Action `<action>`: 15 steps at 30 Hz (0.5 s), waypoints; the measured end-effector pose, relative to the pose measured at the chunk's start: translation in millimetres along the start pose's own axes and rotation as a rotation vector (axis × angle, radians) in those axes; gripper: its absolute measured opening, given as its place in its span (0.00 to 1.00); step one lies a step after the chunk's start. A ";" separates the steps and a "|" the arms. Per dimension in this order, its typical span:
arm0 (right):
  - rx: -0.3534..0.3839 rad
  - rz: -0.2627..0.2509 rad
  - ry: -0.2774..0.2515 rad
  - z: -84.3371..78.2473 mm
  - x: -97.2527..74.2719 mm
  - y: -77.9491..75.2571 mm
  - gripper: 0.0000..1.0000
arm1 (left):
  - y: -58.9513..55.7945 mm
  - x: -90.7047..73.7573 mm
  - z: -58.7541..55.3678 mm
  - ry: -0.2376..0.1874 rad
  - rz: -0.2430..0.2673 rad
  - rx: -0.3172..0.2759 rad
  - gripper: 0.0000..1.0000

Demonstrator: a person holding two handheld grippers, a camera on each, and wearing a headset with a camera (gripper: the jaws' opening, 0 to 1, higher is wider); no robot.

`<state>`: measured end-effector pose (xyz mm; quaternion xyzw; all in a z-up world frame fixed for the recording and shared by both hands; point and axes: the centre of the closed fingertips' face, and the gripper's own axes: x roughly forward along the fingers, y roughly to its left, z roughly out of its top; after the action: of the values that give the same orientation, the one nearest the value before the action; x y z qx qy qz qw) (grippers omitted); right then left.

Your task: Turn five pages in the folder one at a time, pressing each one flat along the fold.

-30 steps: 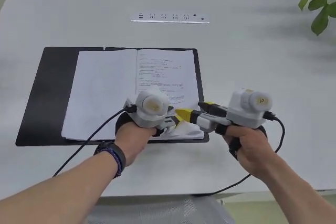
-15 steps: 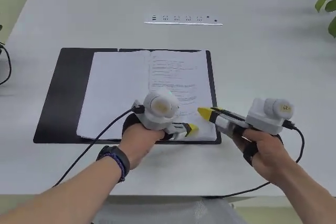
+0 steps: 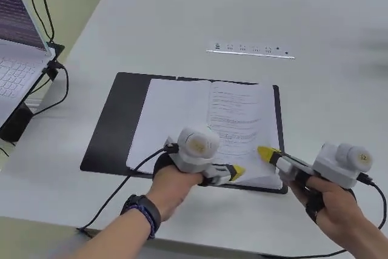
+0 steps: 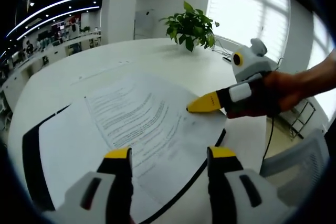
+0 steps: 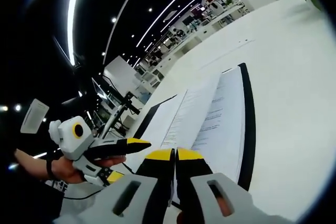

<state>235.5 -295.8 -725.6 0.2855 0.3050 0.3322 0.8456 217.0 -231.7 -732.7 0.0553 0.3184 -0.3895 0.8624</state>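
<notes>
- On the white surface (image 3: 182, 16) just in front of the person, the black folder (image 3: 109, 144) lies open and flat. A blank sheet (image 3: 170, 119) sits left of the fold and a printed page (image 3: 242, 119) right of it.
- The left tongs (image 4: 170, 154) are spread and hold nothing, hovering over the lower edge of the printed page.
- The right tongs (image 5: 174, 156) are pressed together. I see no sheet between them, and their tip sits at the page's lower right corner (image 3: 265, 151).
- The pages are probably thin, light and limp. A single sheet should bend and slide easily, crease under a hard pinch, and may cling to the sheet beneath it.
- The best hold is likely the free outer edge near the lower right corner, taking one sheet only. The spine is no place to grip, since the sheets are bound there.
- Pressing flat likely needs a light stroke along the fold with closed tips; hard jaws could scuff or tear the paper.
- Compared with a second ago, the camera has swung, so a laptop (image 3: 12, 59) now shows at far left.
- Measured against the folder, the right tongs have drawn outward, away from the left pair and towards the page's right edge.
- The left tongs keep roughly their place at the page's lower edge.
</notes>
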 end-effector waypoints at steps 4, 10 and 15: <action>0.013 0.004 -0.026 6.7 2.5 4.6 0.00 | 14.2 -19.8 0.4 -0.026 0.041 -0.022 0.58; 0.016 0.010 -0.049 12.2 8.5 15.6 0.00 | 31.5 -44.3 -1.9 -0.048 0.088 -0.037 0.60; 0.002 0.011 -0.046 12.2 15.8 25.9 0.00 | 44.5 -57.5 -8.8 -0.058 0.113 -0.053 0.61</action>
<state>243.5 -271.6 -705.1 0.2958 0.2842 0.3299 0.8502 215.6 -161.3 -712.4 0.0390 0.3000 -0.3331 0.8931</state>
